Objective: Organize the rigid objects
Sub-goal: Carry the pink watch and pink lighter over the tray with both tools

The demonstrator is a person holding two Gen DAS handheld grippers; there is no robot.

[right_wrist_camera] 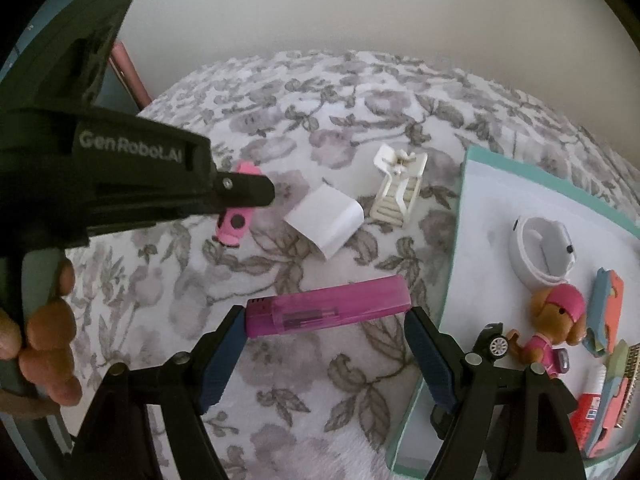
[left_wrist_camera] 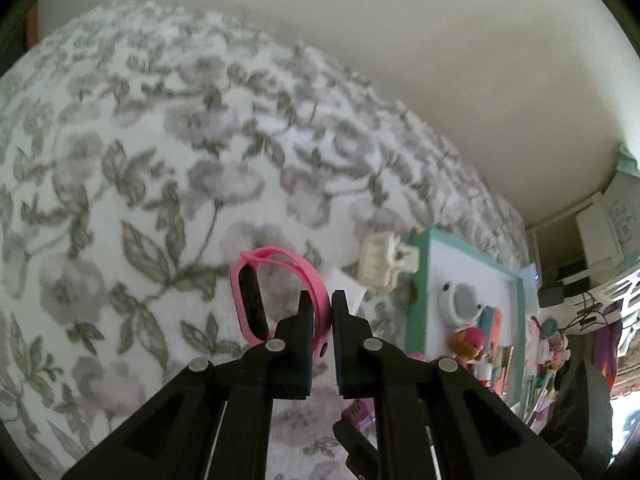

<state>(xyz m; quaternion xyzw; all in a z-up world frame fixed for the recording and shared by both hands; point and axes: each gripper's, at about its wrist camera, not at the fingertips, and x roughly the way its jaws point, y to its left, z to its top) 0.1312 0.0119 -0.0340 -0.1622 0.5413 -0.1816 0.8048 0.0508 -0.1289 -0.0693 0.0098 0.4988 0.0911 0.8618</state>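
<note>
A: While the left gripper [left_wrist_camera: 323, 312] tips steeply down, its jaws are pinched on the strap of the pink band [left_wrist_camera: 256, 288]; the band's loop sticks out at 10 o'clock from the tips.
B: Right view agrees? 
A: Yes, the left gripper [right_wrist_camera: 256, 190] comes in from 9 o'clock, a hand [right_wrist_camera: 44, 328] on its grip, the band [right_wrist_camera: 234, 224] under its tip.
B: Right gripper [right_wrist_camera: 324, 320]?
A: Jaws wide, also angled down, one finger at each end of the purple case [right_wrist_camera: 328, 306]. Whether the pads press it, cannot tell. Case lies on the blanket [right_wrist_camera: 280, 120], long axis 9 to 3, slightly up at 3.
B: Containers?
A: Teal tray [right_wrist_camera: 460, 240] at 3 o'clock. In it: white round holder [right_wrist_camera: 536, 248], dog figure [right_wrist_camera: 556, 320], toy car [right_wrist_camera: 496, 344], other small items too cramped to name.
B: Loose stuff?
A: Paper slip [right_wrist_camera: 326, 218] at 12 from the case, white hair claw [right_wrist_camera: 400, 190] at 1, both on the blanket.
</note>
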